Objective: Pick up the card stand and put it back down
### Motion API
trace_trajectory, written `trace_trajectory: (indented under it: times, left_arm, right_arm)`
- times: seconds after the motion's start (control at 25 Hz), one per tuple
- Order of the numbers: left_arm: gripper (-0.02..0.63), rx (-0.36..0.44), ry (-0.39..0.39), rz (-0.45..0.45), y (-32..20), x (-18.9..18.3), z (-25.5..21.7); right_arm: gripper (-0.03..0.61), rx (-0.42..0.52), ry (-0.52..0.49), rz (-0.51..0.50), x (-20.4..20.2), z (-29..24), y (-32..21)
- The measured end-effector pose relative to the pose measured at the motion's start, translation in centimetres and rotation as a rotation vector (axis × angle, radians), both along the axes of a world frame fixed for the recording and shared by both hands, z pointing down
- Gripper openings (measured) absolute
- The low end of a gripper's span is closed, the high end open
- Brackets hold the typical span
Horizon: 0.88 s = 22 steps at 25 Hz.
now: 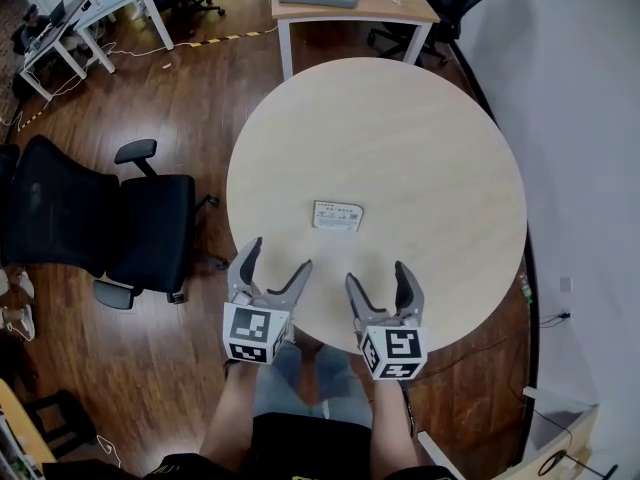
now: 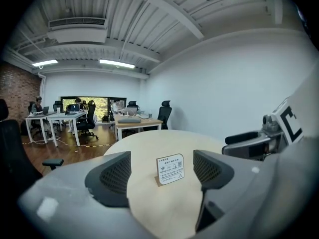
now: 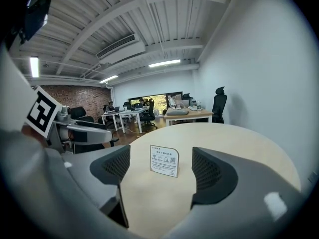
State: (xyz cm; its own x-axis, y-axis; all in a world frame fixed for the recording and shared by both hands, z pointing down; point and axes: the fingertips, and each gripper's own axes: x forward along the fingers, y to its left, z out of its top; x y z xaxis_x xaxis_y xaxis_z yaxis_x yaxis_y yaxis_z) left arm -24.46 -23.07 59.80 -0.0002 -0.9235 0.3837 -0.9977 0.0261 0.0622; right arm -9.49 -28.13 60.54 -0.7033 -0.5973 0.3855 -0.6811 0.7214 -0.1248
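Observation:
The card stand (image 1: pixel 337 215) is a small white printed card in a low holder, upright near the front middle of the round pale-wood table (image 1: pixel 400 118). Both grippers hover over the table's near edge, short of the stand and apart from it. My left gripper (image 1: pixel 279 255) is open with nothing between its jaws; in the left gripper view the stand (image 2: pixel 170 169) shows ahead through the gap. My right gripper (image 1: pixel 377 273) is also open and empty, and in the right gripper view the stand (image 3: pixel 164 161) stands ahead between the jaws.
Two black office chairs (image 1: pixel 110 223) stand on the wooden floor left of the table. A rectangular desk (image 1: pixel 350 8) with a grey bag sits beyond the table. A white wall (image 1: pixel 590 118) runs along the right. More desks with seated people are far back (image 2: pixel 55 114).

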Motion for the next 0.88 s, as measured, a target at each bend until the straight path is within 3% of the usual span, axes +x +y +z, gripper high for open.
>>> trace_trajectory:
  times: [0.68,0.88]
  left_arm:
    - [0.387,-0.049,-0.002,0.055,1.2,0.1,2.7]
    - [0.387,-0.12,-0.041,0.121,1.4,-1.3,5.9]
  right_arm:
    - [0.383,-0.033,0.009,0.014,0.1,1.4,1.0]
    - [0.38,-0.043,0.006,0.026,0.3,1.7,0.9]
